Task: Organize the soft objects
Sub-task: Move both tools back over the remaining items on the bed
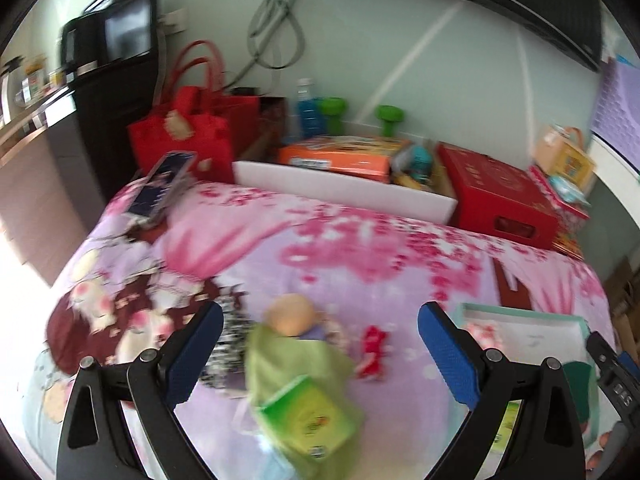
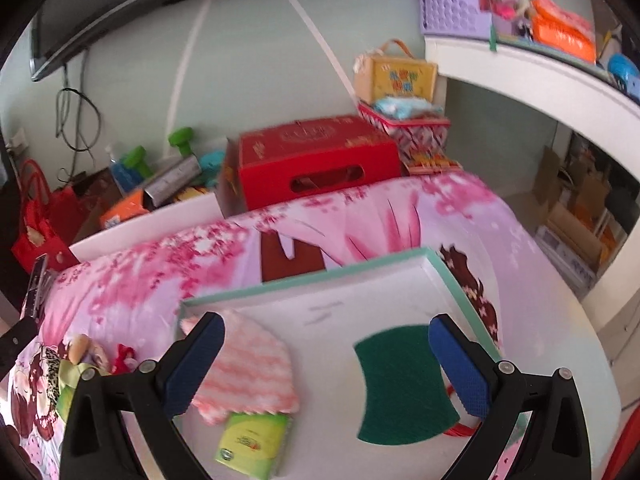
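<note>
Soft objects lie in two groups on the bed (image 1: 360, 248), which wears a pink floral cover; nearest the left gripper (image 1: 320, 344), whose blue-padded jaws stand wide apart with nothing between them, is a green tissue pack (image 1: 310, 416) resting on a green cloth (image 1: 288, 360); just beyond it lies a small doll (image 1: 290, 314), with a small red cloth item (image 1: 374, 350) beside it and a black-and-white patterned fabric (image 1: 230, 344) to its other side. The right gripper (image 2: 326, 348) is likewise spread open and empty, above a shallow white tray (image 2: 360, 280) with a teal rim; inside the tray, nearest, sits another green tissue pack (image 2: 252, 440), touching a pink-and-white striped cloth (image 2: 248, 364); a dark green pad (image 2: 404, 384) lies apart from them on the tray's other side. Farther off, past the bed's far edge, stand a red box (image 2: 316, 160), a red bag (image 1: 180, 136) and green dumbbells (image 1: 388, 118) by the wall.
</note>
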Demonstrator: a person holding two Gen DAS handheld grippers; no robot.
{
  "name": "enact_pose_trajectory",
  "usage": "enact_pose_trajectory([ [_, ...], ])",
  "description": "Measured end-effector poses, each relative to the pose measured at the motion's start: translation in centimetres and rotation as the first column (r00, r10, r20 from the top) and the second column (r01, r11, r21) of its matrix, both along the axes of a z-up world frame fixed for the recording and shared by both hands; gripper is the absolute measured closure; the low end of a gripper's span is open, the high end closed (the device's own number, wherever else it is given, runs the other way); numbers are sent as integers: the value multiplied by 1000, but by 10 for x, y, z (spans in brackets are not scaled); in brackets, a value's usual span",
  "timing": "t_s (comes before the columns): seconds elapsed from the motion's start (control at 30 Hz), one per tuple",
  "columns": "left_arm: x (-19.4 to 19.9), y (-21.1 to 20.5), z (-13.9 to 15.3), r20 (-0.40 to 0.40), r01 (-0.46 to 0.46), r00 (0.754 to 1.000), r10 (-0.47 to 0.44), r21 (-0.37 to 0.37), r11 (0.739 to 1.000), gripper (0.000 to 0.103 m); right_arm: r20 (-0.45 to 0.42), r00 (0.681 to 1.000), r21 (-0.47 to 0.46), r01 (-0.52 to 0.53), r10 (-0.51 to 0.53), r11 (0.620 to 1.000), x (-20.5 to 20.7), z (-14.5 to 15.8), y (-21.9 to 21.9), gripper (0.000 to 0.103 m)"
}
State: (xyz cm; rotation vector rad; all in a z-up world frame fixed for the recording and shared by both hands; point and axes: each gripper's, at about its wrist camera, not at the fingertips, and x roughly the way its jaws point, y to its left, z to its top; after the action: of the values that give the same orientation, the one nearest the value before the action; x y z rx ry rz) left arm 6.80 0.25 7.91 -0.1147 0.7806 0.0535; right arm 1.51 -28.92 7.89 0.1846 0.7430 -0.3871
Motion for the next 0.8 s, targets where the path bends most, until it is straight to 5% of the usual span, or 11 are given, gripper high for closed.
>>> enact_pose_trajectory([
  [0.47,-3,69,-18,-169,-185,967,192,60,981,5,6,987,28,-163,163,986,16,-10,63,0],
  [0.8,-10,124,-34,-216,-270,942,258,-28,962,5,-12,912,107,-406,409,908,29,-22,156,0],
])
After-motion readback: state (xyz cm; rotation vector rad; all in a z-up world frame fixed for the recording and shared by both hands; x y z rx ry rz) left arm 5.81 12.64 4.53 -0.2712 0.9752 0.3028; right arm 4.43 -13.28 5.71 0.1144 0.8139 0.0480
